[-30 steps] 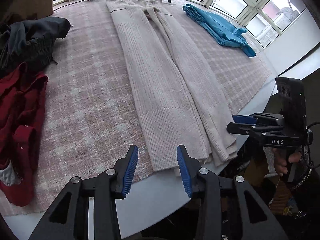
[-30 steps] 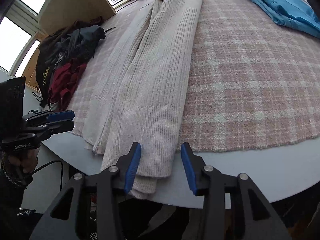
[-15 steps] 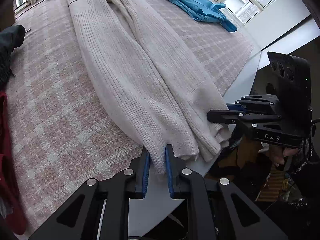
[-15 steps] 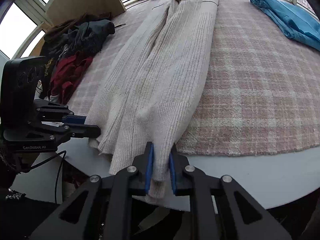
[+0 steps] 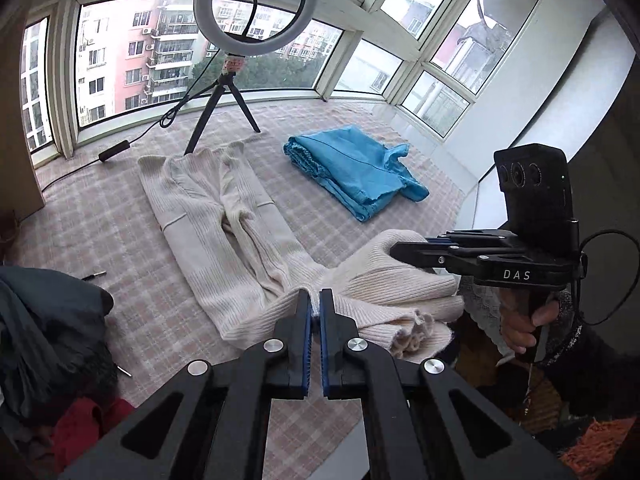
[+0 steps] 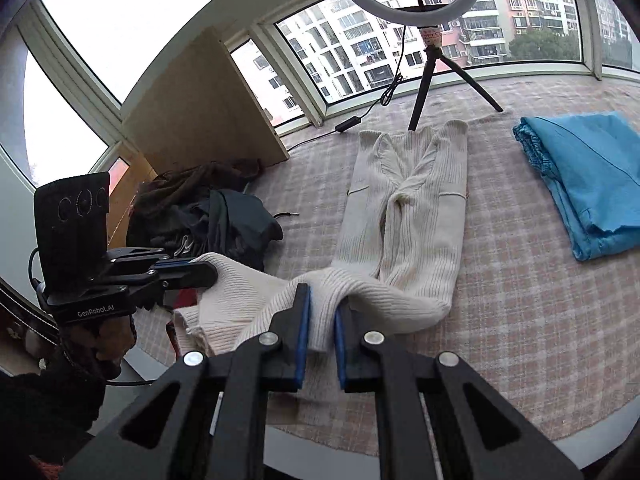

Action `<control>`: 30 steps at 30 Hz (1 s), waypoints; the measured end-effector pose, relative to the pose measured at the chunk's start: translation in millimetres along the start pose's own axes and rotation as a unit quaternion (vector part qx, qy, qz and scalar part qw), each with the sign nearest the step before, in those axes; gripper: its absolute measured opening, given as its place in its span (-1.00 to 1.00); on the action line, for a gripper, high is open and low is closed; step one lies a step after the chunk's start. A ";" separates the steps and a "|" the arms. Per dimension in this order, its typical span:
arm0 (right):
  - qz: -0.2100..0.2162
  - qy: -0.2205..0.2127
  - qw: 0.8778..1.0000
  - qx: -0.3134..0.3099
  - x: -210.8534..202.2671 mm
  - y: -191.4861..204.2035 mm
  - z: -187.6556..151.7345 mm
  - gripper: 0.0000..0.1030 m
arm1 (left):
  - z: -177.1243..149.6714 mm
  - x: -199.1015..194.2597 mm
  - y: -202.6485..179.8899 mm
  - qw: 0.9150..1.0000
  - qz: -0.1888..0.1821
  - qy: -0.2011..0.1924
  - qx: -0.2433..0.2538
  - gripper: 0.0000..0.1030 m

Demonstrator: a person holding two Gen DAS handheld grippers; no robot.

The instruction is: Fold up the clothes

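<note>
Since the earlier frame your left gripper [image 5: 315, 312] and right gripper [image 6: 320, 320], both clamped on the cream knit trousers' [image 6: 416, 216] cuffs, have lifted them off the plaid blanket's [image 6: 540, 320] near edge

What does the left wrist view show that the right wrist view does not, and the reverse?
Only the left wrist view shows the red garment at the lower left. Only the right wrist view shows the wooden board leaning at the window. Both show the cream knit trousers, each tool shut on a lifted leg end, the blue garment, the ring light and the dark clothes pile.
</note>
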State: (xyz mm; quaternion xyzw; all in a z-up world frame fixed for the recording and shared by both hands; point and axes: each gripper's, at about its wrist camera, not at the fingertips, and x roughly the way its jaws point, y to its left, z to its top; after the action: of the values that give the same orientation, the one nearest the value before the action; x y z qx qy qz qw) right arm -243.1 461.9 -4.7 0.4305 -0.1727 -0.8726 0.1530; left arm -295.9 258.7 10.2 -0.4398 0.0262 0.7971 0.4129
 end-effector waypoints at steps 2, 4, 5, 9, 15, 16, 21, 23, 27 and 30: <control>-0.014 -0.017 1.000 -0.014 6.2 -1.9 32.9 -0.79 | 29.4 10.1 11.6 0.999 0.036 -0.006 0.021 -0.95; -0.032 -0.027 0.999 -0.027 18.5 -6.4 62.2 -0.79 | 54.0 24.9 28.1 0.998 0.062 -0.006 0.022 -0.95; -0.041 -0.030 0.998 -0.030 25.5 -9.3 74.4 -0.79 | 66.3 32.4 36.4 0.997 0.075 -0.006 0.022 -0.95; -0.066 -0.025 0.997 -0.035 61.0 -31.1 116.5 -0.79 | 92.9 61.1 64.3 0.995 0.103 0.002 0.003 -0.95; -0.092 -0.006 0.995 -0.032 110.8 -71.1 158.7 -0.79 | 126.8 105.1 105.2 0.990 0.137 0.016 -0.027 -0.95; -0.093 -0.001 0.995 -0.031 119.8 -79.0 162.2 -0.79 | 128.6 113.8 111.5 0.990 0.138 0.021 -0.033 -0.95; -0.083 0.026 0.996 -0.009 160.4 -116.7 176.8 -0.79 | 132.3 146.6 134.2 0.988 0.144 0.041 -0.041 -0.95; -0.081 0.038 0.996 -0.003 177.1 -129.1 180.0 -0.79 | 133.1 158.2 142.0 0.987 0.147 0.049 -0.042 -0.95; -0.079 0.060 0.995 0.004 206.3 -147.2 183.0 -0.79 | 134.6 181.4 157.7 0.985 0.153 0.064 -0.043 -0.95; -0.082 0.072 0.994 0.009 222.3 -157.3 184.2 -0.79 | 135.8 198.9 169.5 0.984 0.157 0.076 -0.045 -0.95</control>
State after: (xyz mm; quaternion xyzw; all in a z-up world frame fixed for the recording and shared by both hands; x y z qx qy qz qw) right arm -539.3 541.3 -123.1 0.5063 -0.1332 -0.8474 0.0889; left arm -557.8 328.6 -105.0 -0.5075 0.0905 0.8166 0.2596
